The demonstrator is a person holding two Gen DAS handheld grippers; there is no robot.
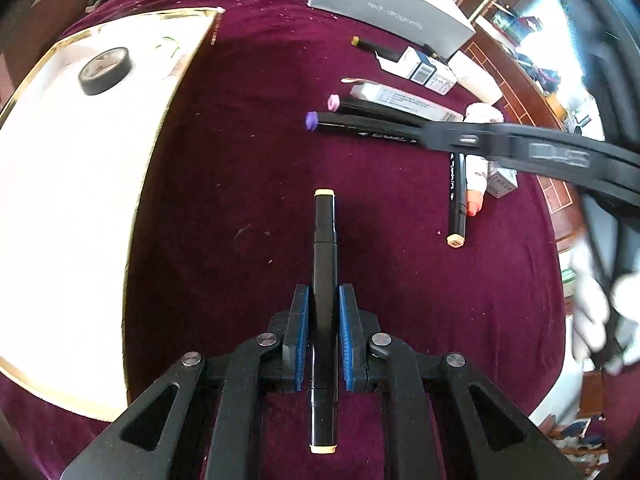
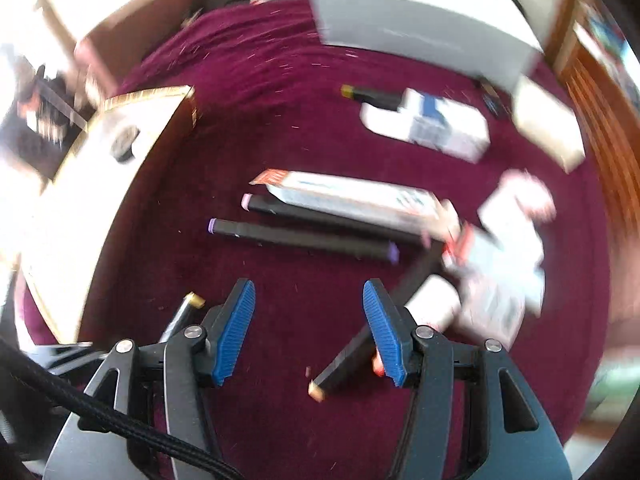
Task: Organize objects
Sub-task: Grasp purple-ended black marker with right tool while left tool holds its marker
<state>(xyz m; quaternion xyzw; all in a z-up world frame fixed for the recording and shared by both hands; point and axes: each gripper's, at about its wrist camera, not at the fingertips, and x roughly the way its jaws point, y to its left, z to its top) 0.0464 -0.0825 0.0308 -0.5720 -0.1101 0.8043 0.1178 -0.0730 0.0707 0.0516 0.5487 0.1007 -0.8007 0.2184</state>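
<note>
Since the left tongs [image 1: 323, 336] are already clamped mid-barrel on the cream-capped marker [image 1: 324, 280], keep it level heading for the white tray [image 1: 80, 200]; right tongs [image 2: 310, 332] hang wide open, empty, purple marker [image 2: 300, 238] beyond on the counter [image 1: 248, 160].

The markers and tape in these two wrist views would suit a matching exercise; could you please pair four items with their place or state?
Items:
1. cream-capped marker
2. roll of black tape
3. purple-capped marker
4. right claw

States:
a. open, holding nothing
b. lying on the maroon cloth beside a pink-capped marker
c. clamped in the left claw
d. resting on the white board

Pairs: 1-c, 2-d, 3-b, 4-a
</note>
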